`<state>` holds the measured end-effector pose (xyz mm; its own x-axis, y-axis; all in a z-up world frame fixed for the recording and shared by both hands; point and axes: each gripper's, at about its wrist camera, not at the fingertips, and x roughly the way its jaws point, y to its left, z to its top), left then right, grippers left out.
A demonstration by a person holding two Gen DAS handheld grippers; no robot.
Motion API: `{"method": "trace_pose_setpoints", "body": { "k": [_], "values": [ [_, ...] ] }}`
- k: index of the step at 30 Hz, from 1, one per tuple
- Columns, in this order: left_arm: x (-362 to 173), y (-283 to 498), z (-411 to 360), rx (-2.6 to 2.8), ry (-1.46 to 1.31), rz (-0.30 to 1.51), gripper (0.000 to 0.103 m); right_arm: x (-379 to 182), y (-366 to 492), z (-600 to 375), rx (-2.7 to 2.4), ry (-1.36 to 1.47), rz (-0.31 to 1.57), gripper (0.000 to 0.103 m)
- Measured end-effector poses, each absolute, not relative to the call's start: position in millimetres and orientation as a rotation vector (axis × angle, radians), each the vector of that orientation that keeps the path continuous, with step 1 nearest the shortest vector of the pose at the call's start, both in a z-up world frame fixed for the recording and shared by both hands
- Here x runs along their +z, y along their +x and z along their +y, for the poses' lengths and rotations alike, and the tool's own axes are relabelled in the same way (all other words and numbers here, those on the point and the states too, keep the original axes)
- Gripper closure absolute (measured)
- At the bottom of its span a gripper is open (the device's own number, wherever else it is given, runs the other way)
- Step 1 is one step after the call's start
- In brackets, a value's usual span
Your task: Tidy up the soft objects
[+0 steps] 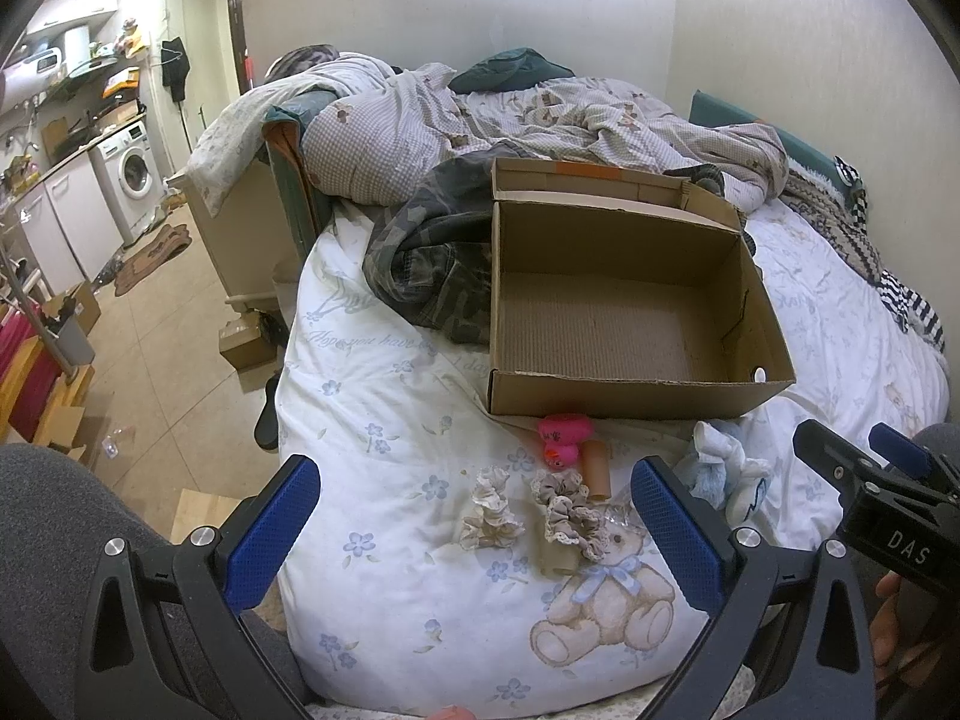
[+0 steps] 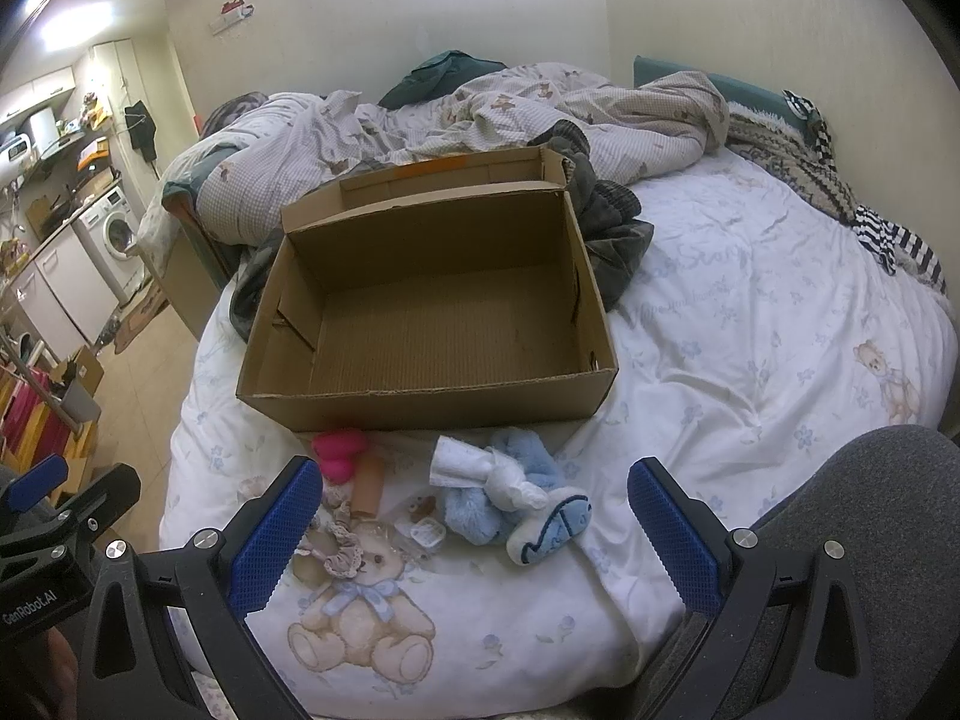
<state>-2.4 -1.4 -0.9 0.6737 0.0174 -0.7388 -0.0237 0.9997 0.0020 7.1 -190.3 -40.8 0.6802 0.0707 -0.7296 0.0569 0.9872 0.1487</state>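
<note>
An open, empty cardboard box (image 1: pixel 624 324) (image 2: pixel 432 312) sits on the bed. In front of it lie a pink plush toy (image 1: pixel 563 439) (image 2: pixel 341 453), a brown tube (image 1: pixel 597 468) (image 2: pixel 369 486), a cream scrunchie (image 1: pixel 491 510), a grey-beige scrunchie (image 1: pixel 570 513) (image 2: pixel 342 549) and a blue-and-white plush toy (image 2: pixel 516 498) (image 1: pixel 726 474). My left gripper (image 1: pixel 474 540) is open and empty, just short of the scrunchies. My right gripper (image 2: pixel 474 534) is open and empty, just short of the blue plush toy; it shows at the right of the left wrist view (image 1: pixel 870 474).
A white bear-print sheet (image 2: pixel 720 330) covers the bed. A rumpled duvet (image 1: pixel 540 114) and a camouflage garment (image 1: pixel 432 264) lie behind the box. Striped clothes (image 2: pixel 888 240) lie at the far right. The floor, a washing machine (image 1: pixel 132 174) and cartons are to the left.
</note>
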Motion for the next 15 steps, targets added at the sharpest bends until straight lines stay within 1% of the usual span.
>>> {"method": "trace_pose_setpoints", "body": {
  "k": [15],
  "values": [
    [-1.1,-2.6,-1.1,0.022,-0.008,0.83,0.0,-40.7,7.1,-189.4,0.007,0.162,0.823,0.0]
  ]
}}
